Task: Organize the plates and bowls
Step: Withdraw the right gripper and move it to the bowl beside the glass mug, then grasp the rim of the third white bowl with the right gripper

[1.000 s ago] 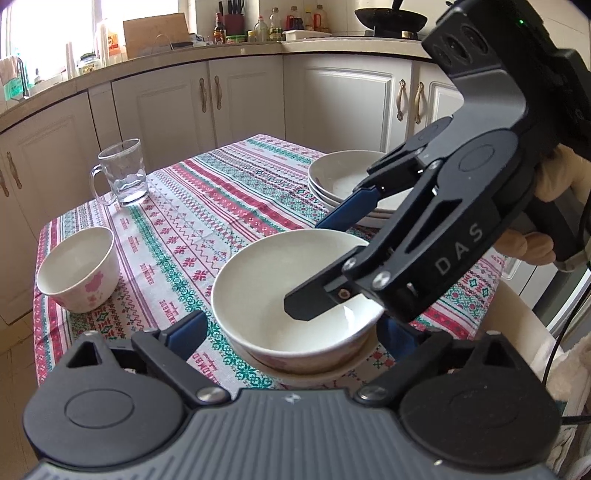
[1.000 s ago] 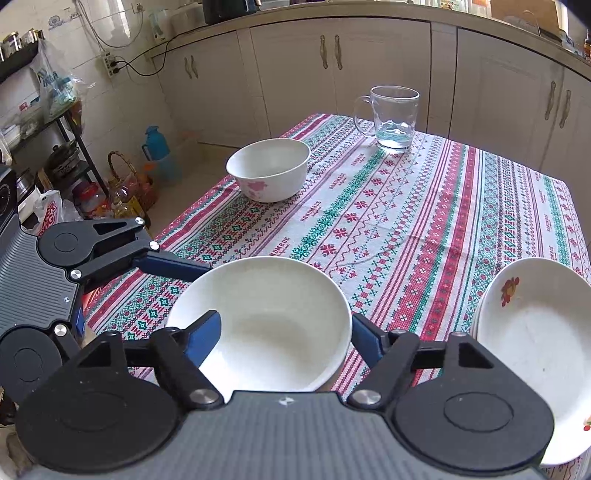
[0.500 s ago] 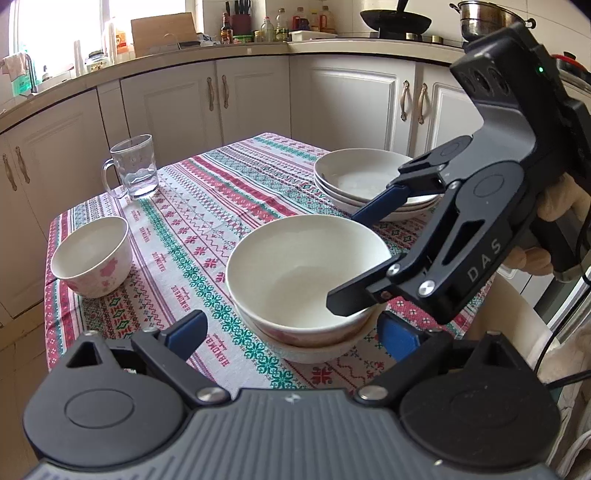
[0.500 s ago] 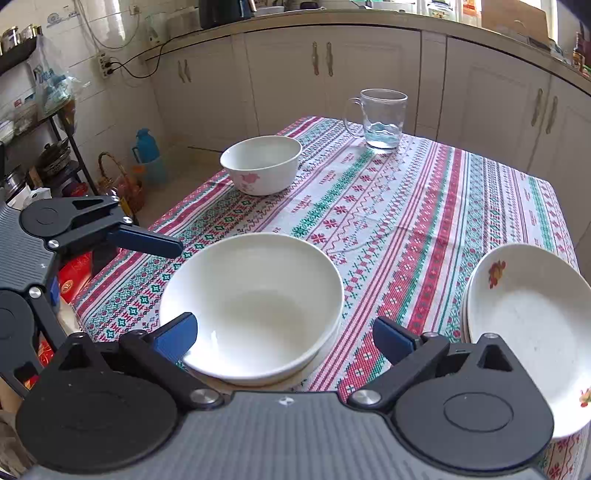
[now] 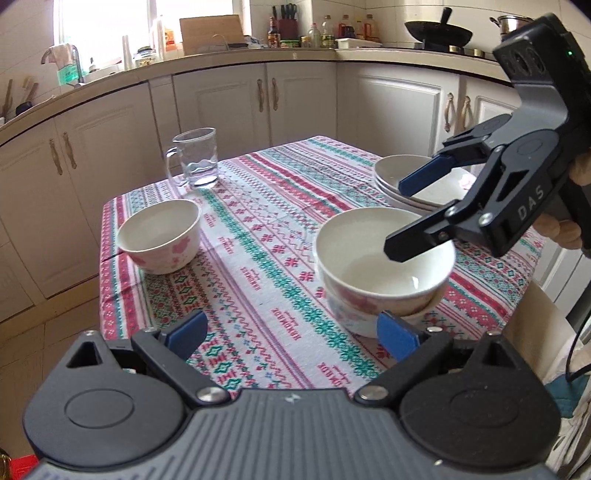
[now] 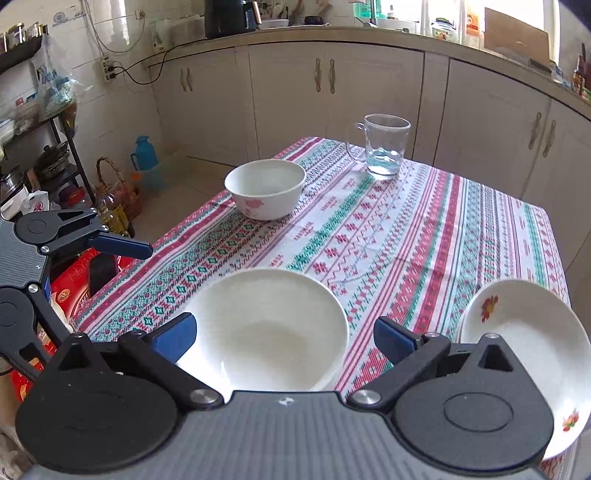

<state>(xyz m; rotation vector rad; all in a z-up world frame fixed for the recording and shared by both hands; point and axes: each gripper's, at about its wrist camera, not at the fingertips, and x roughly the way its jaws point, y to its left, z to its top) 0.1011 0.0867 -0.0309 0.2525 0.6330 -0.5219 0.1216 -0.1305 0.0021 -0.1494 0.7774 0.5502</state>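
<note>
Two bowls nested: top bowl (image 5: 384, 254) sits in another near the table's front edge; a lone bowl (image 5: 160, 236) stands far across the tablecloth (image 5: 258, 258).
Plates: stack of plates (image 6: 517, 354) just beside the nested pair.
Left gripper (image 5: 291, 332): jaws spread wide, nothing between them, over bare cloth.
Right gripper (image 6: 284, 338): released, jaws wide either side of the top bowl, pads clear of its rim.
Left view only: stove with black wok (image 5: 437, 33); a hand (image 5: 565, 225) on the right gripper's grip.
Right view only: floor shelf, blue flask (image 6: 144, 153), red box (image 6: 70, 284).
Writing: "DAS" on the right gripper's arm; cloth lettering too small to read.
Glass mug (image 6: 384, 146): far end of the cloth, a little water inside.
</note>
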